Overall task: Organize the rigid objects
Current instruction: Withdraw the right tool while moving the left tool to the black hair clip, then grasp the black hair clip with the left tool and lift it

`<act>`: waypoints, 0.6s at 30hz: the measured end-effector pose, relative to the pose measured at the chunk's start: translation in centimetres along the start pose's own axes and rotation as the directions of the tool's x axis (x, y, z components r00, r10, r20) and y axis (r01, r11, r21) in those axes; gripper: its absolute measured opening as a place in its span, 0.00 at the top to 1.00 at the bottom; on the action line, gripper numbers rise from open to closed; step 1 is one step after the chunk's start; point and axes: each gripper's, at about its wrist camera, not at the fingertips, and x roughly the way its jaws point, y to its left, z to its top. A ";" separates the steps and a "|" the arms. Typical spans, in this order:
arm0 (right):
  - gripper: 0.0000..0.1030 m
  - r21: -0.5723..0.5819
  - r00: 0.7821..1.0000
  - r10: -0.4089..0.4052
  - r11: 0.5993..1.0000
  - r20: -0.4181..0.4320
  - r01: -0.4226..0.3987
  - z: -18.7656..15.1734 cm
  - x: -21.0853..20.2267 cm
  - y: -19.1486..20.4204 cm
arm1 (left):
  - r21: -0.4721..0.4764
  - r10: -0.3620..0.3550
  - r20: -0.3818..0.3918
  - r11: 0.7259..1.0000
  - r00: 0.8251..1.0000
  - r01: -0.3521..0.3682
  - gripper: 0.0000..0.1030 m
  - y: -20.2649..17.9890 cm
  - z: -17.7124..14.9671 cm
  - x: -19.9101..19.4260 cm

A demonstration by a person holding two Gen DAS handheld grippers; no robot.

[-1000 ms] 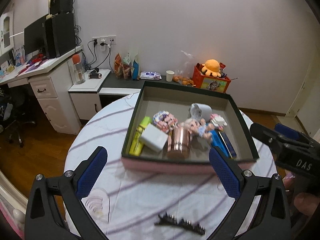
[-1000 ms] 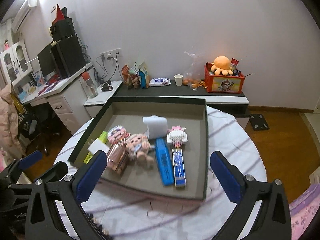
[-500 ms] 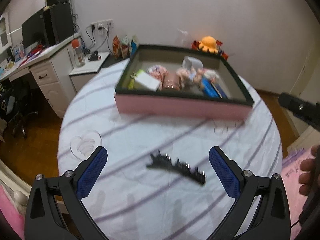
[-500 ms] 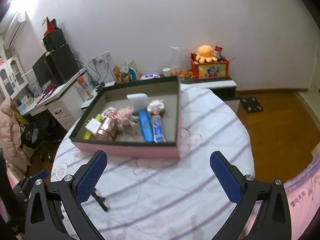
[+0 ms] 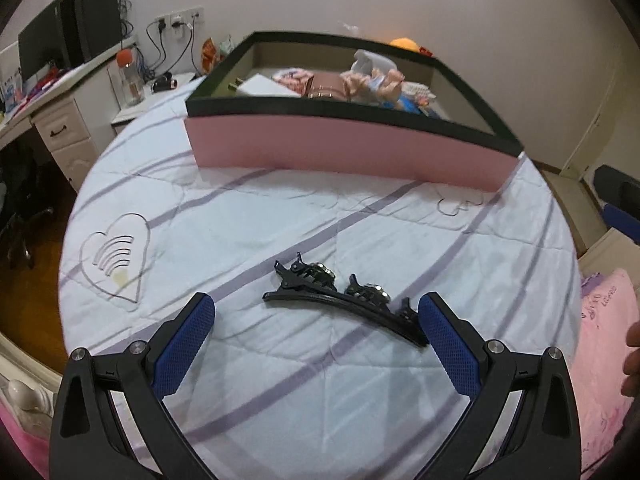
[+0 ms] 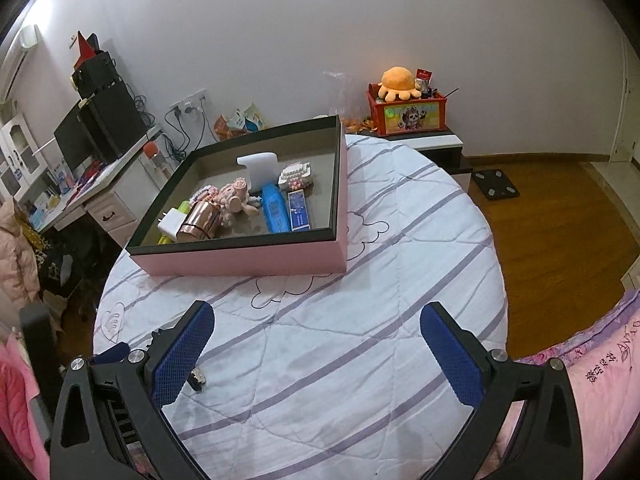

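Note:
A black hair clip (image 5: 344, 300) with small gems lies flat on the striped tablecloth, just ahead of my left gripper (image 5: 316, 320), which is open and low over the cloth with the clip between its fingertips' line. A pink box (image 5: 344, 152) with a dark rim stands at the far side and holds several items: a copper cup (image 6: 199, 221), a doll, a white charger, blue packets. My right gripper (image 6: 316, 332) is open and empty above the cloth, nearer than the pink box (image 6: 240, 260). A bit of the hair clip (image 6: 198, 378) peeks beside its left finger.
The round table (image 6: 400, 280) ends at a curved edge with wooden floor beyond on the right. A desk with monitor (image 5: 40, 48) stands at left, a low shelf with an orange plush (image 6: 398, 82) behind. Pink bedding (image 6: 600, 380) lies at near right.
Both grippers pulled back from the box and dropped toward the table. The left one now sits close to the hair clip, which has grown large in its view.

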 end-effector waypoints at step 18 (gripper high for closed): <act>0.00 -0.041 0.999 0.018 0.999 -0.033 -0.020 0.4 1.7 1.6 | -0.043 0.014 0.025 0.999 1.000 -0.013 0.00 0.1 0.1 1.4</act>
